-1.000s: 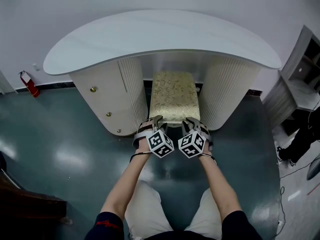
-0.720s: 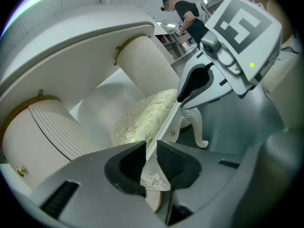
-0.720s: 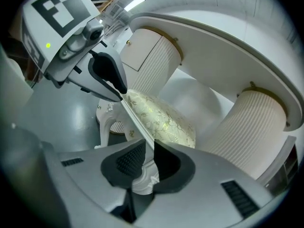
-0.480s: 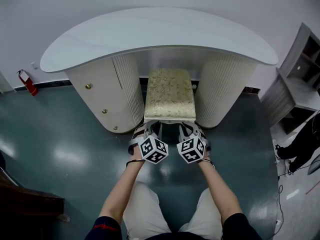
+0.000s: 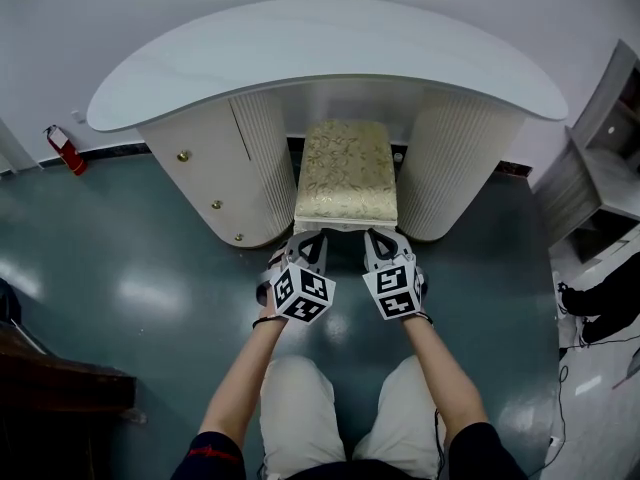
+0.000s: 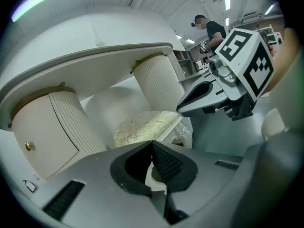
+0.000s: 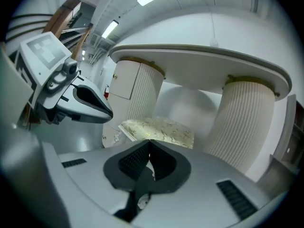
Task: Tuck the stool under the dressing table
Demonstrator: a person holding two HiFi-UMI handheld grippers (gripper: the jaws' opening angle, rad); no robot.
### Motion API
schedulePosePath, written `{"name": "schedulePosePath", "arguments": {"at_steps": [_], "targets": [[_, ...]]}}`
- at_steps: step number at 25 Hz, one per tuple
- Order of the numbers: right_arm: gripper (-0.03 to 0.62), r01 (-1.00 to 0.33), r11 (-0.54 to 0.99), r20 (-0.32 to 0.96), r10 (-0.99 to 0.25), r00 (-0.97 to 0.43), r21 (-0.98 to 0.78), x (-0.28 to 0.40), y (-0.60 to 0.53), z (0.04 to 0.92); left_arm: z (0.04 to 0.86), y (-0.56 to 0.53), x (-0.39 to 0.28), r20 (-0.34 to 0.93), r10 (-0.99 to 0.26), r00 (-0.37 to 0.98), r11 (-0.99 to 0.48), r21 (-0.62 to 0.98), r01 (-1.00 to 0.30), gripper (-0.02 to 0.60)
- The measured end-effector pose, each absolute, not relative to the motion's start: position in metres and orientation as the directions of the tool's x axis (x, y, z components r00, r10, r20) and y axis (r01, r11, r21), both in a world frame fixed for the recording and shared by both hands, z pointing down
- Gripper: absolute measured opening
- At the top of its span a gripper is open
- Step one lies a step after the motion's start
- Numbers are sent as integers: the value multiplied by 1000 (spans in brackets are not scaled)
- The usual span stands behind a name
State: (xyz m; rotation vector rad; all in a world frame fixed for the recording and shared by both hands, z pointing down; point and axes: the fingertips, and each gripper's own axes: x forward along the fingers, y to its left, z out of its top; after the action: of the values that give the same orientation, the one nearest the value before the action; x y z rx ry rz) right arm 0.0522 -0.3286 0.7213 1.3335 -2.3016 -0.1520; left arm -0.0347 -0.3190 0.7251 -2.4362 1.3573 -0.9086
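Head view: the stool point(image 5: 346, 168) stands in the gap between the two ribbed pedestals of the dressing table point(image 5: 320, 53). Its far part is under the top, and its long axis runs straight away from the person. The left hand-held gripper point(image 5: 308, 240) and right hand-held gripper point(image 5: 378, 238) sit just off its near edge, equally close, their jaws just closed on nothing. The stool lies straight ahead of both.

Stool point(image 5: 346, 172) under dressing table point(image 5: 320, 53)
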Motion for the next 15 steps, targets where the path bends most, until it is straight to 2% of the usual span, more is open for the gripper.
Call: {"name": "schedulePosePath", "arguments": {"at_steps": [15], "targets": [[17,-841,521,225,-845,-485,143,58,-322,579,608,-307,-15,366,-759,538,-635,-237,-735,17]]}}
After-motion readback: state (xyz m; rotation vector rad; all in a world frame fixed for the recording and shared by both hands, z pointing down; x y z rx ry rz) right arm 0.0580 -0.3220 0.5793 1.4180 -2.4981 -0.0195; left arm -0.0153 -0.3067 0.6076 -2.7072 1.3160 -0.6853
